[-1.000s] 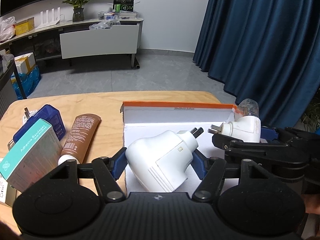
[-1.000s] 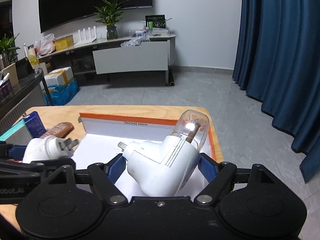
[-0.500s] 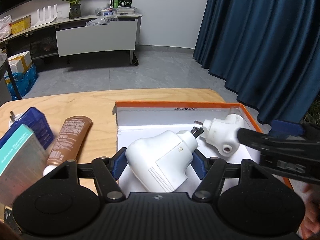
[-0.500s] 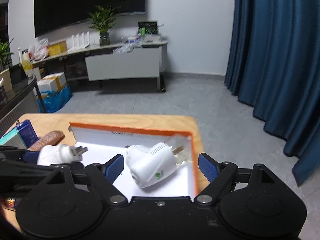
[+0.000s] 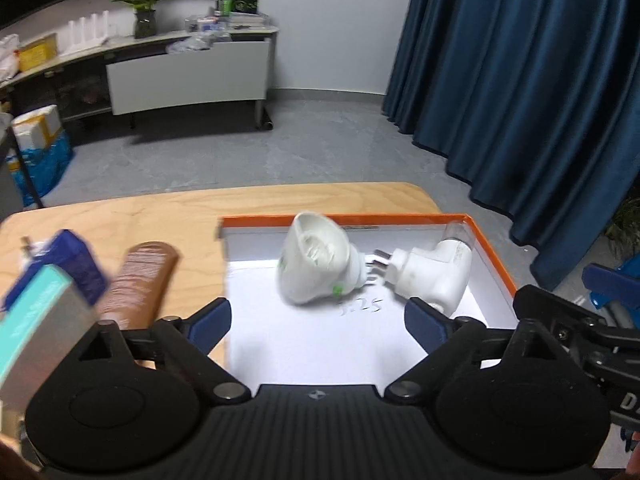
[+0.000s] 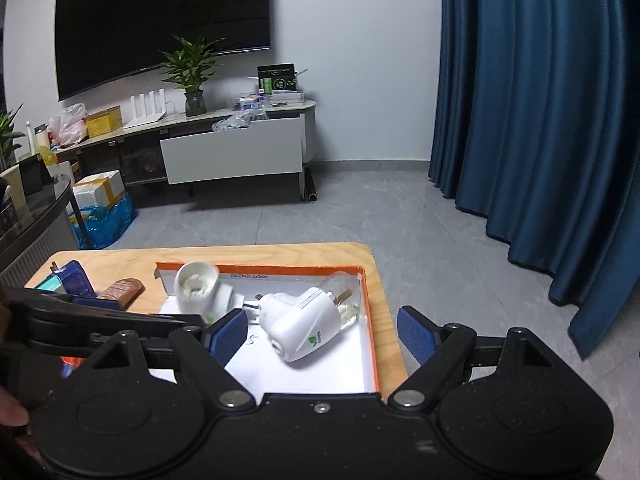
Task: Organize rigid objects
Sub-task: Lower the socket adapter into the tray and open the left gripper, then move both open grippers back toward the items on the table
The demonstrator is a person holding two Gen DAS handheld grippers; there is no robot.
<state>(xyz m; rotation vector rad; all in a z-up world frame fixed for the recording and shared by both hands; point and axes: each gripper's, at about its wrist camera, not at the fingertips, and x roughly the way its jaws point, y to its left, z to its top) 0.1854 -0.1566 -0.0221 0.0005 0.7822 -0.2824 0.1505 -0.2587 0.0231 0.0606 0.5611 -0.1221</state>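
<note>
White plastic marks both plug-in units now lying in the orange-rimmed box (image 5: 486,252). The left gripper (image 5: 318,320) has just been opened wide; the first plug-in unit (image 5: 316,264), released, lies ahead of it. The right gripper (image 6: 320,334) is spread empty, the second plug-in unit (image 6: 300,326) ahead. Both are counted stowed.

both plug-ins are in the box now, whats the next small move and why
Probably swing the left gripper, its jaws just opened and empty, toward the brown tube on the table. Both white plug-ins already lie in the orange box.
</note>
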